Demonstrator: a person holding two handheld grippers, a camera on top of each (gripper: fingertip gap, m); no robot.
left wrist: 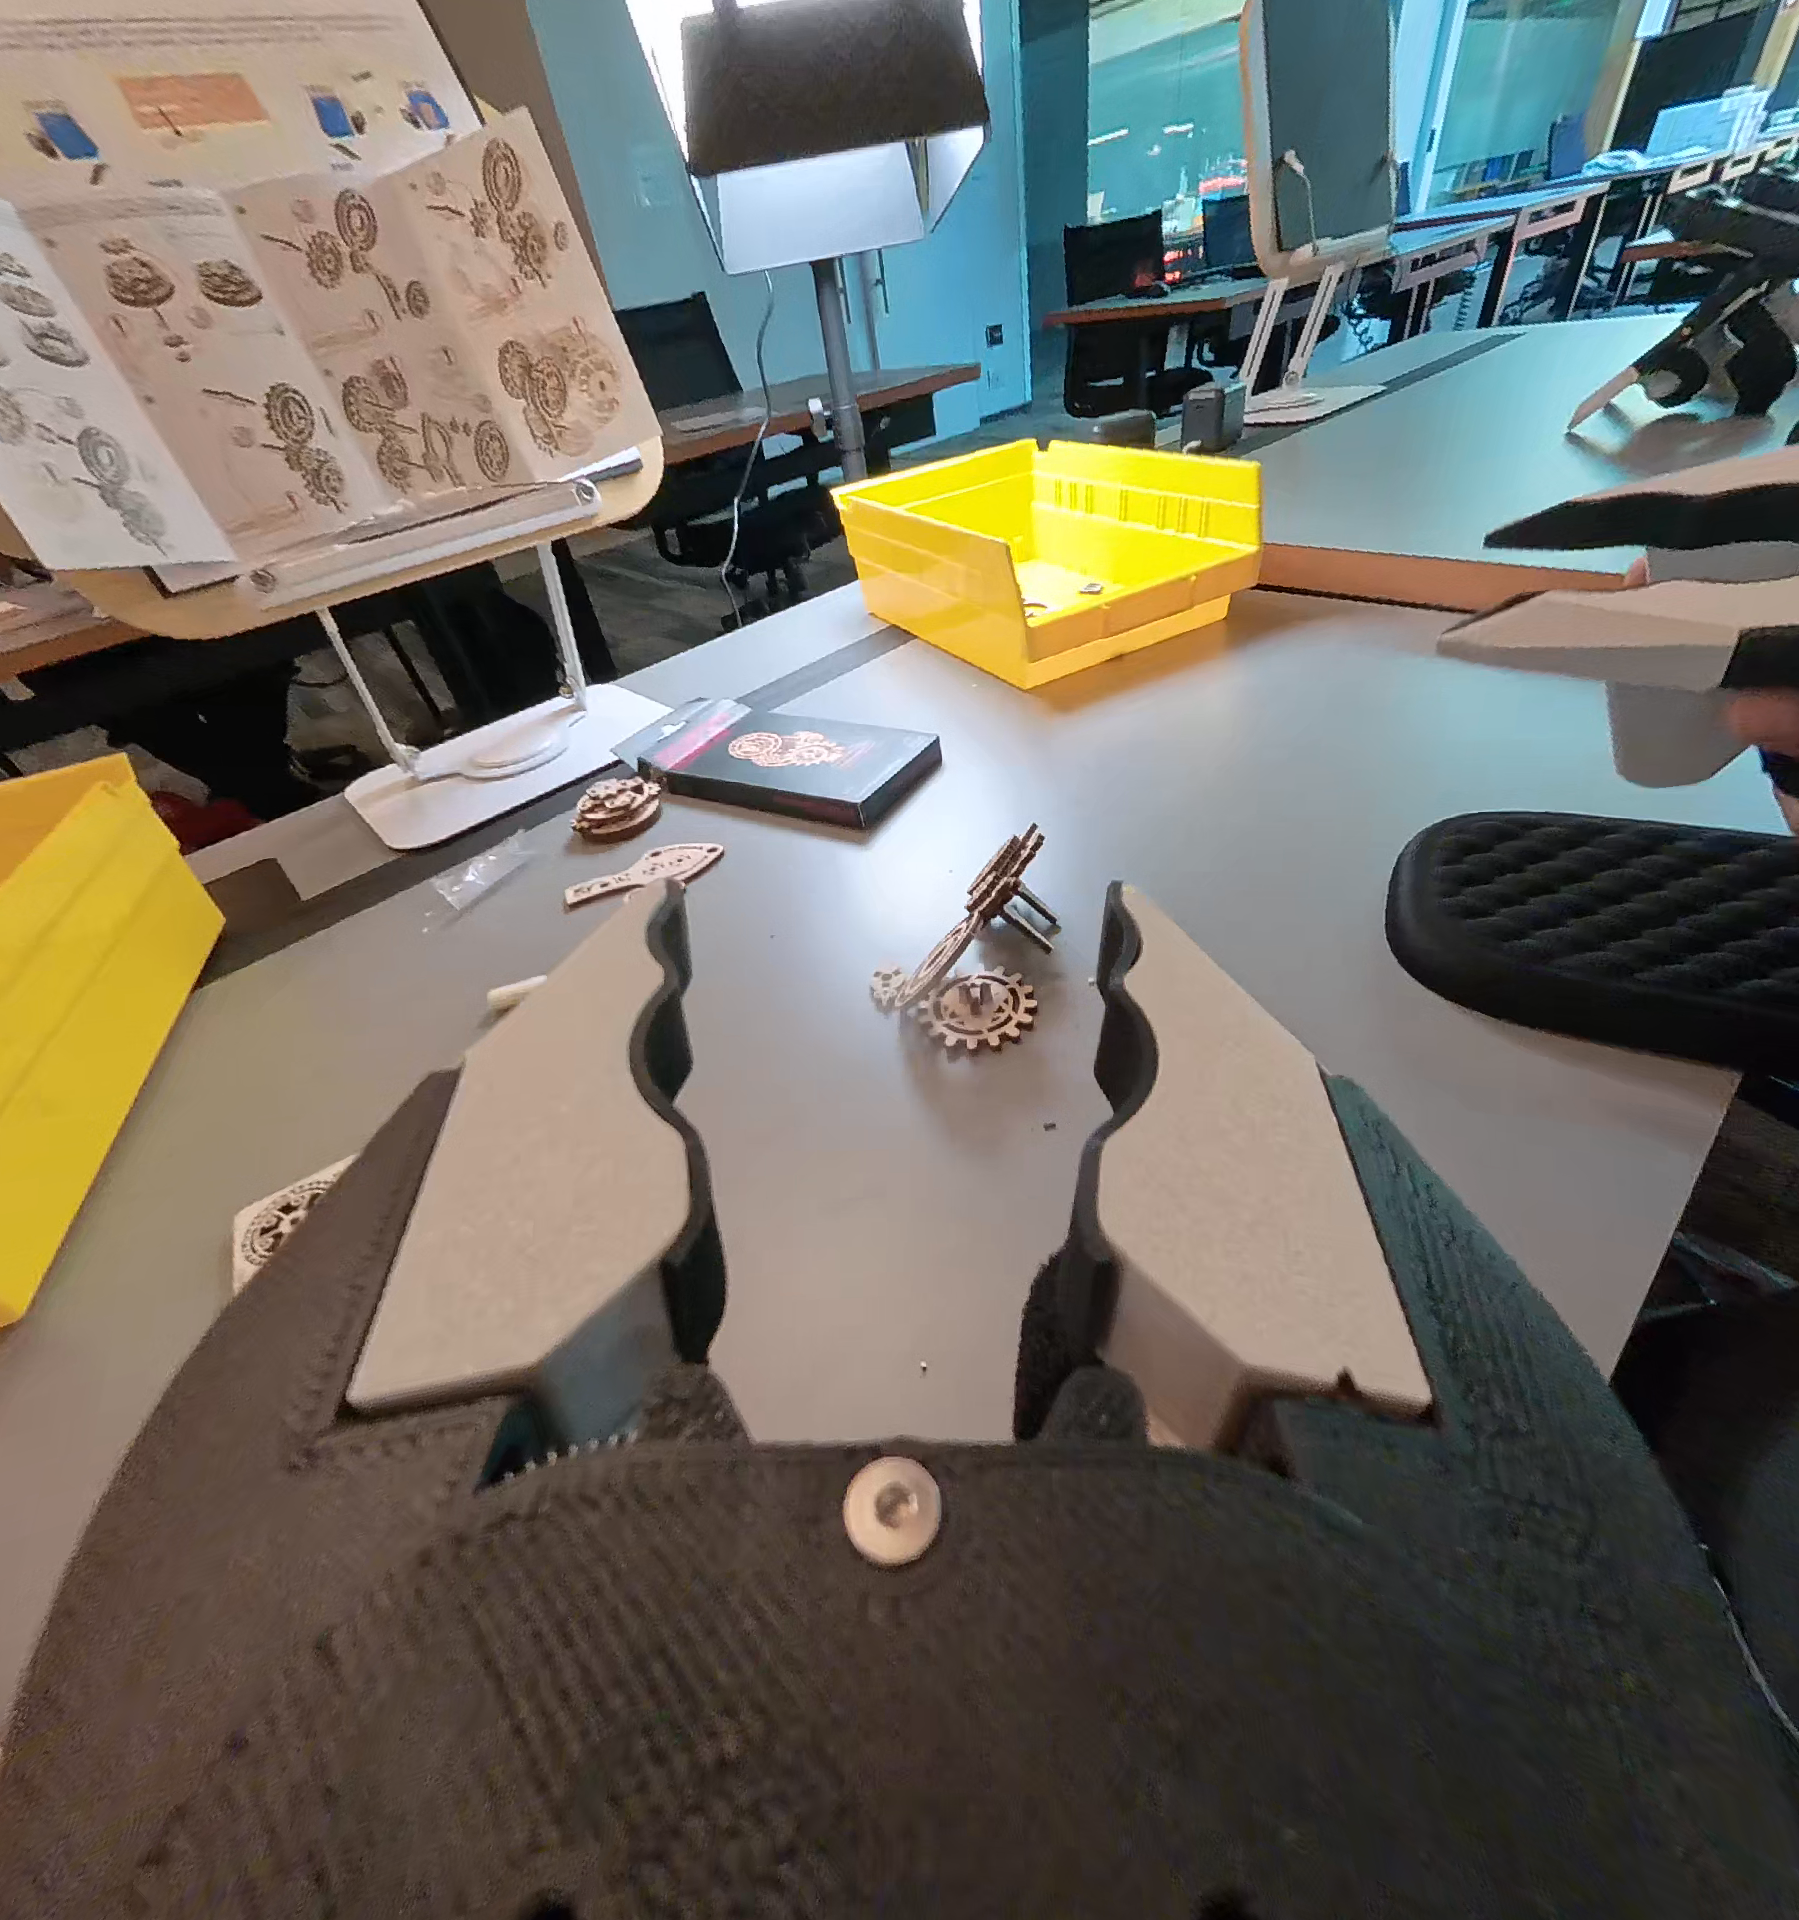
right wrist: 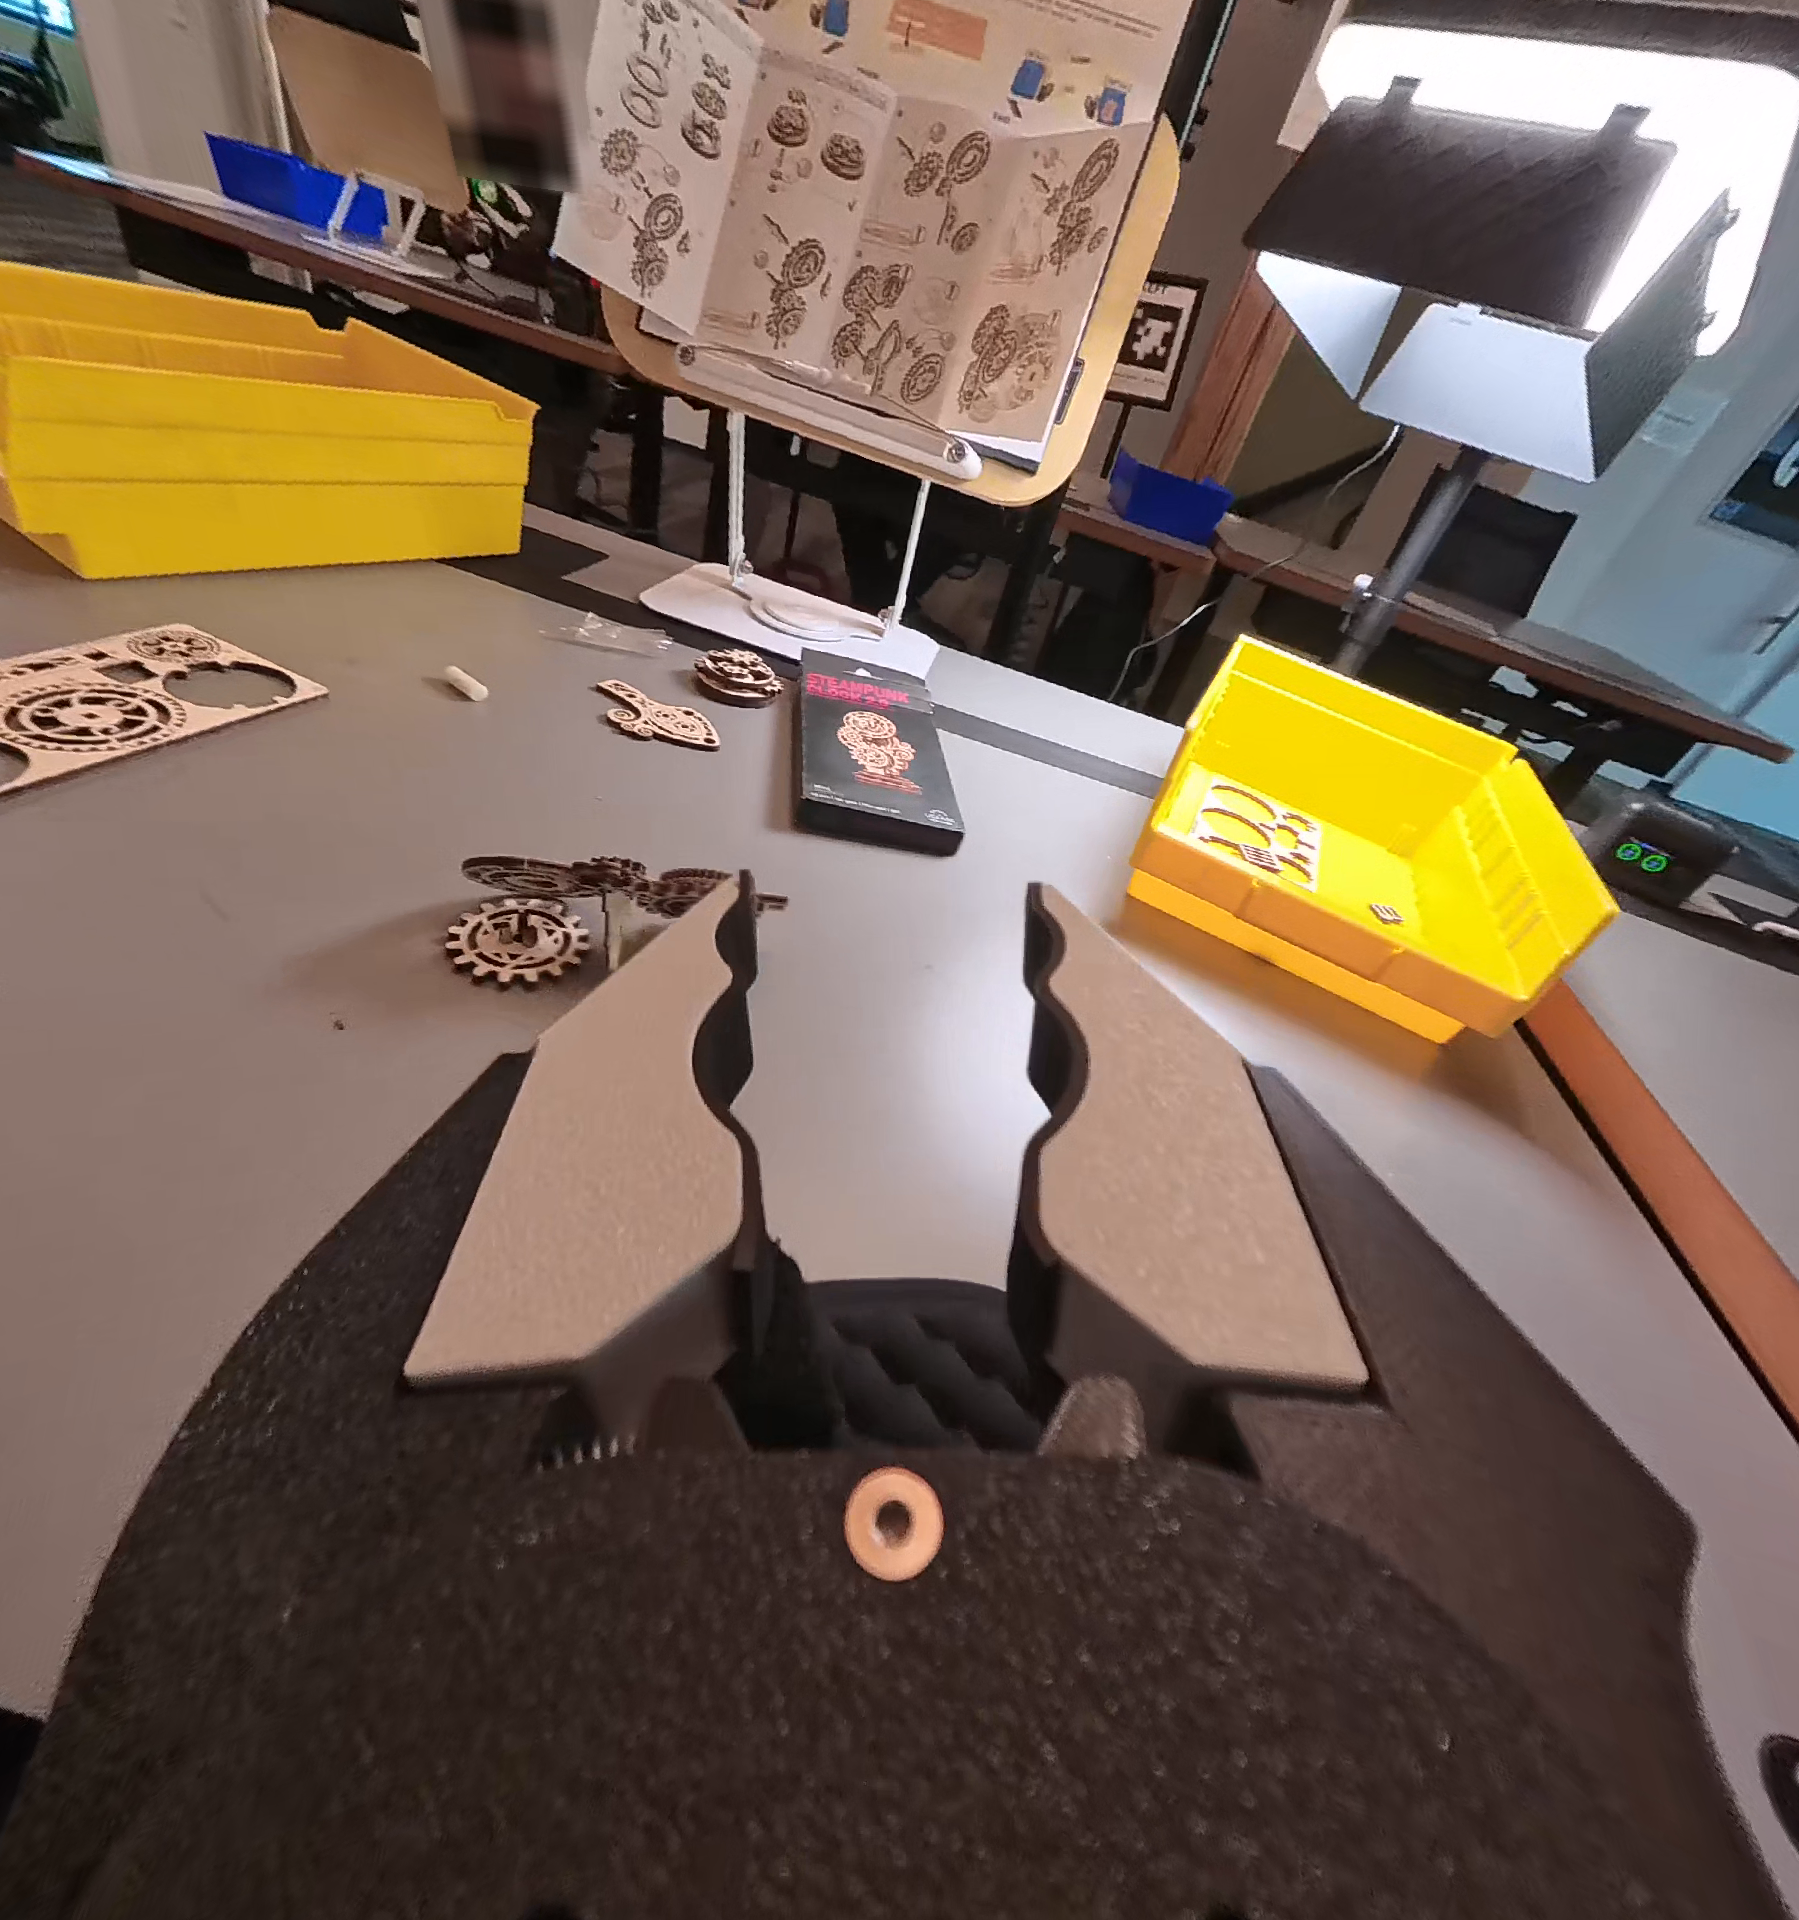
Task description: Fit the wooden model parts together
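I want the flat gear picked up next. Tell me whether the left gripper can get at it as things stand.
Probably yes. The left gripper is open and empty, and the flat gear lies on bare table just ahead between its fingers. The tilted gear assembly leans right over it, so that could get knocked.

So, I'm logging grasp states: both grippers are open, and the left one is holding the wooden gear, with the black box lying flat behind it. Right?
Not quite. The left gripper holds nothing: the gear lies on the table, loose between its open fingers, as the left wrist view shows. The rest stands: the right gripper is open too, and the black box lies flat behind the gear.
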